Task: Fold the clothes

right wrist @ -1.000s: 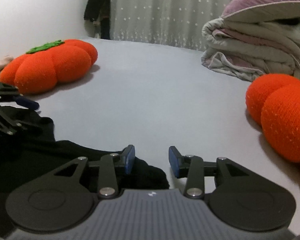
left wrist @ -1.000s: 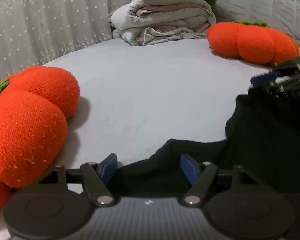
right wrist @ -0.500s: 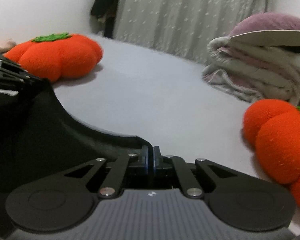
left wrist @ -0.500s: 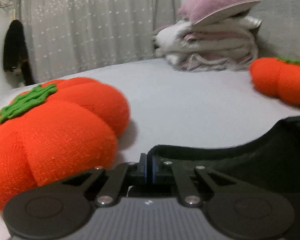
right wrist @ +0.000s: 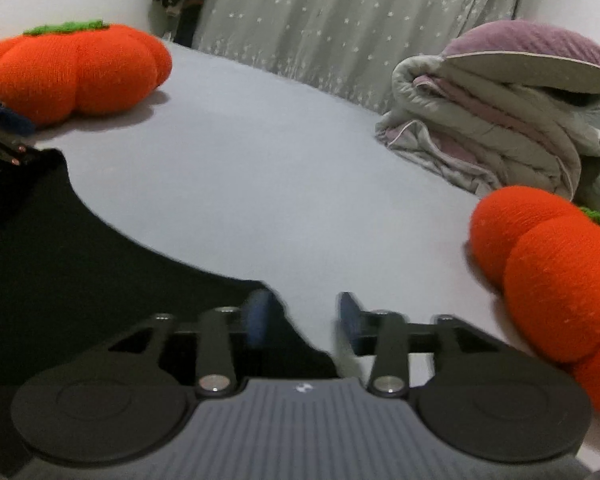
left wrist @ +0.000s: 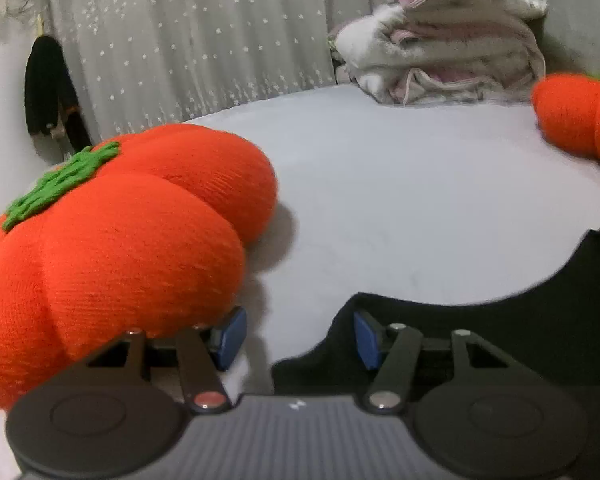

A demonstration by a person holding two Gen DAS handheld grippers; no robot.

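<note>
Two views to read. From the left wrist, I see my left hand-held gripper [left wrist: 296, 338] with its jaws spreading apart, a corner of the black garment [left wrist: 480, 344] lying loose between them on the grey bed [left wrist: 400, 184], an orange pumpkin cushion [left wrist: 112, 252] just beside its left finger. From the right wrist, my right hand-held gripper [right wrist: 302, 318] is also opening, gripping nothing; the garment [right wrist: 80, 280] spreads across the bed's near left edge, and folded bedding [right wrist: 496, 124] sits far right.

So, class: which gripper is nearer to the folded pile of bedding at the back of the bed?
Right. The right gripper has the bedding pile fairly close ahead to its right; from the left gripper the pile sits farther off, beyond the bed.
</note>
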